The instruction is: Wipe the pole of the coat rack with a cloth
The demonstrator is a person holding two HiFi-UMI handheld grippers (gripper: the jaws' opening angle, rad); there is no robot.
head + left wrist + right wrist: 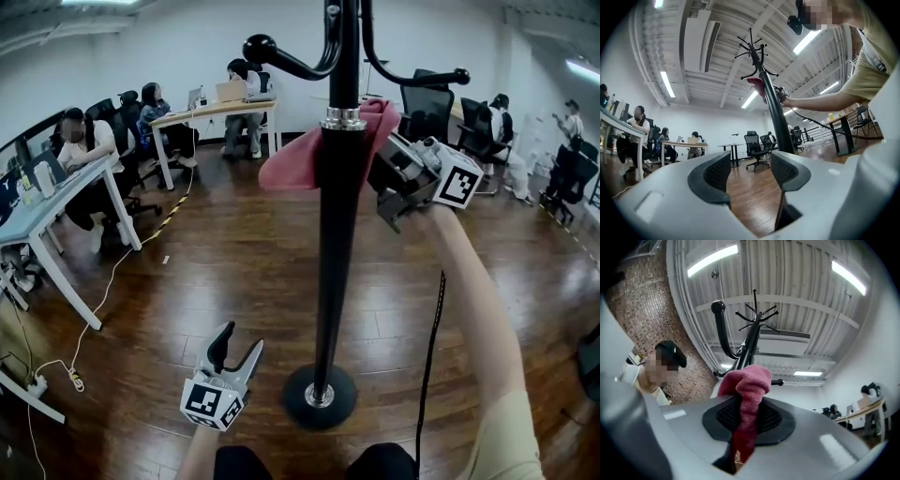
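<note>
Right gripper [380,173] clamps the cloth [291,164], seemingly touching the pole [333,281] at upper centre; press firmly, slide down. Left gripper [239,345] gapes empty.

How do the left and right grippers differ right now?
The left gripper has its jaws apart and empty; the right gripper is shut on the pink cloth. The left gripper sits low, near the rack's base; the right gripper is raised to the pole, just below the silver collar. Both carry marker cubes.
</note>
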